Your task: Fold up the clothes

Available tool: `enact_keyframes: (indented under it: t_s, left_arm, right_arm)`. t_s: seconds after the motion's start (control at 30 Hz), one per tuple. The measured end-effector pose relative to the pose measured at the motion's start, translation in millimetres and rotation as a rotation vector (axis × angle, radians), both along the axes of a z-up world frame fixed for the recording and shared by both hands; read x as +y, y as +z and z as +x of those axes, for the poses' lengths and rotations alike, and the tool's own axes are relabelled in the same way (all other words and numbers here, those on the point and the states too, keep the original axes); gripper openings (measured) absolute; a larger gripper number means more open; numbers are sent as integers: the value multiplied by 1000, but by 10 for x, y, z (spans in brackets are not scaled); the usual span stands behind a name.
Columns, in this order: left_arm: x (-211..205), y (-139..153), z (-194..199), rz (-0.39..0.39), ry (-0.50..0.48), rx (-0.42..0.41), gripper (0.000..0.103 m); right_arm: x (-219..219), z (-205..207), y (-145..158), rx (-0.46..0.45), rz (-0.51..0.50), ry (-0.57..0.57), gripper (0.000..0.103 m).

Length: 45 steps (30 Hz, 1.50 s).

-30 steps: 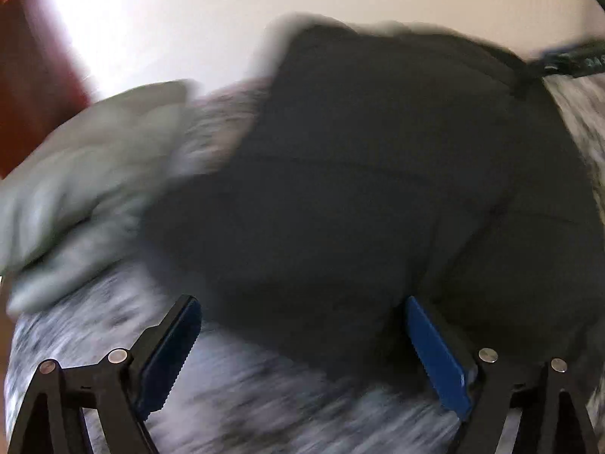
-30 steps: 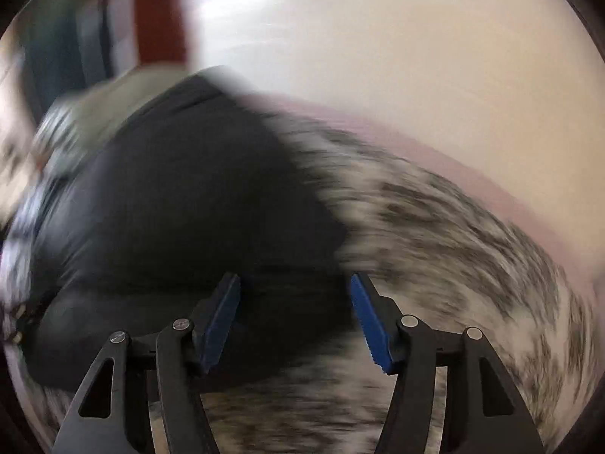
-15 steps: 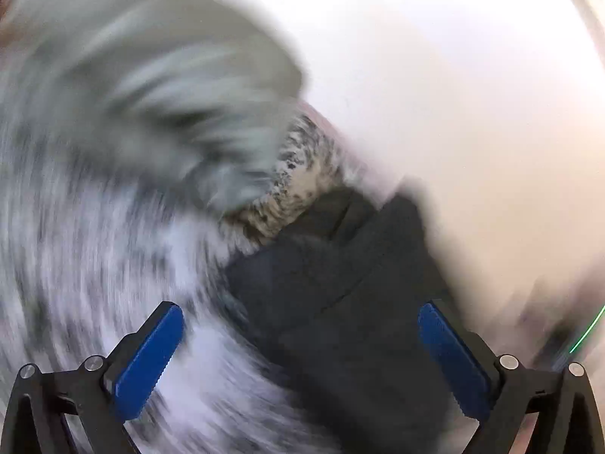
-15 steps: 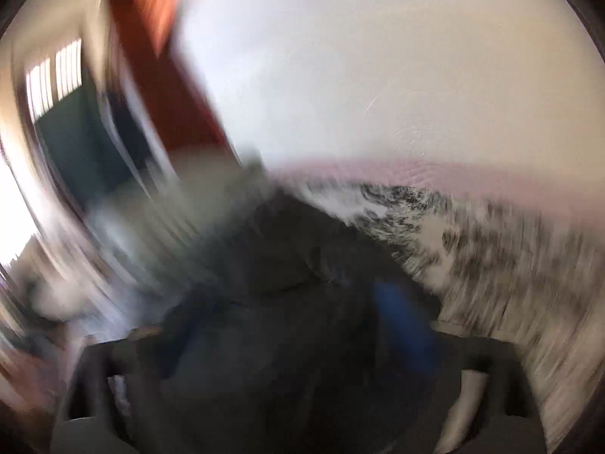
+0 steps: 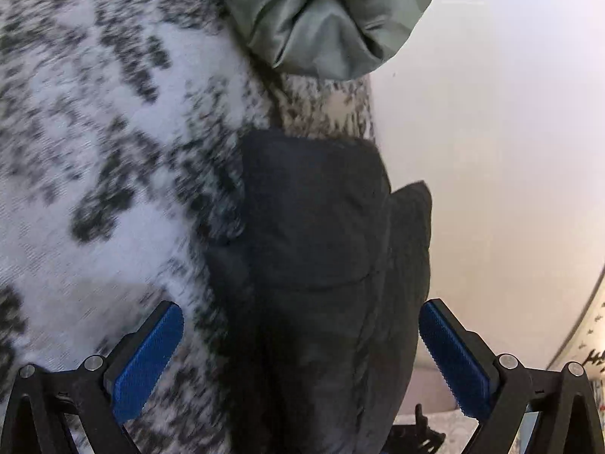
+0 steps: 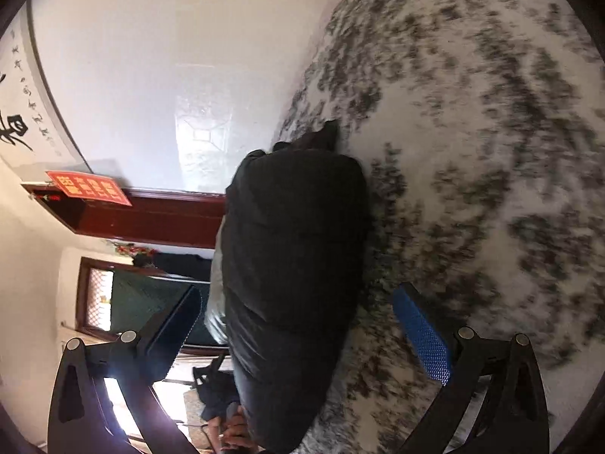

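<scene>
A black padded garment (image 5: 317, 265) lies bundled on the grey-and-white speckled bed cover (image 5: 94, 151). It also shows in the right wrist view (image 6: 291, 265) as a rolled dark bundle on the cover (image 6: 491, 151). My left gripper (image 5: 300, 348) is open, its blue fingers either side of the garment's near end. My right gripper (image 6: 298, 325) is open too, straddling the bundle from the opposite end. Neither gripper is shut on the cloth. Both views are rolled sideways.
A grey-green padded garment (image 5: 325, 15) lies crumpled beyond the black one. A white wall (image 5: 491, 151) runs along the bed's edge. The right wrist view shows a red door frame (image 6: 151, 215), a red sign (image 6: 89, 187) and a person's hand (image 6: 234, 431) at the bottom.
Both grippers have swung round fast and rolled to the side. They now straddle opposite ends of the black garment, which looks more bundled than a second ago. Both stay open.
</scene>
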State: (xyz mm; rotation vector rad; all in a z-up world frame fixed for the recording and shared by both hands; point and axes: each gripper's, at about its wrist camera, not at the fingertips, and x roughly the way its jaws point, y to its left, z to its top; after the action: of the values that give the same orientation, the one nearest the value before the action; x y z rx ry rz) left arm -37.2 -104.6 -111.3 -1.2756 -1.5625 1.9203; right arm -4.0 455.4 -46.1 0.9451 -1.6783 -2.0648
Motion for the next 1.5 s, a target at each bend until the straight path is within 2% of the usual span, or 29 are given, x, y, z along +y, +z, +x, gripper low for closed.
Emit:
enact_keyframes:
  t_s: [0.13,0.23,0.33,0.37,0.4,0.43,0.47,0.57,0.7,0.83,0.9,1.0,1.07,1.13,1.23,1.3,1.33,1.4,1.43,1.5]
  left_arm:
    - [277,5,-168,-60,-24,19,103]
    - [474,16,-274,-104,-27,39,103]
    - [588,30,-306,-97,23,91,101]
    - [612,38,-297,-91,43,111,92]
    - [635,46,-283,-89,52,123,79]
    - [659,55,-270,-88,61,134,69]
    - [692,84,-257,-100,64,151,49]
    - [898,370,-231,-263,12,248,33]
    - [1283,827,-169,-463,-67,371,25]
    - [1526,1420,-93,-619,-127,533,22]
    - [1559,1843,-119,-669,-155,635,22]
    - [1619,2502,-314,-676,-198,747,22]
    - [1755,2825,-498,-690,-225,791,22]
    - [1902,3139,-859,-731,-253,819,22]
    - [2007,3501,-1259,-850,-285,826,22]
    - [2161,3477,-1734,-939,-329,779,24]
    - [2218,3326,-2010,-945,-368,711,25]
    - [2306,2864,-2427,-900,-460,529,25]
    - [2358,2599,-2463,-870,-512,458,25]
    - [2440,2096,-2265,-759,-651,384,26]
  right_arm:
    - [-296,-83,-34,-27,29,48,103]
    - [-551,-483,-14,-42,54,70,103]
    - [-676,-800,-71,-63,77,69,103]
    - [-705,-887,-92,-68,83,65,103]
    - [-735,-973,-112,-73,89,60,103]
    - [-720,-992,-101,-58,83,51,92]
    - [-715,-949,-67,-39,92,57,50]
    - [-777,-993,29,10,137,73,33]
    - [-856,-938,221,33,176,51,30]
    - [-944,-777,638,77,274,18,30]
    - [-1009,-646,1006,140,353,5,30]
    - [-1110,-559,1506,227,438,-39,29]
    - [-1204,-560,1836,279,484,-88,29]
    - [-1315,-616,2111,310,507,-157,30]
    - [-1441,-913,2172,312,461,-272,30]
    - [-1484,-1082,2041,297,378,-342,30]
    - [-1481,-1113,1954,280,333,-380,32]
    - [-1529,-1233,1635,184,309,-445,32]
    - [-1553,-1293,1474,135,298,-476,32]
    - [-1511,-1113,1203,64,321,-496,32]
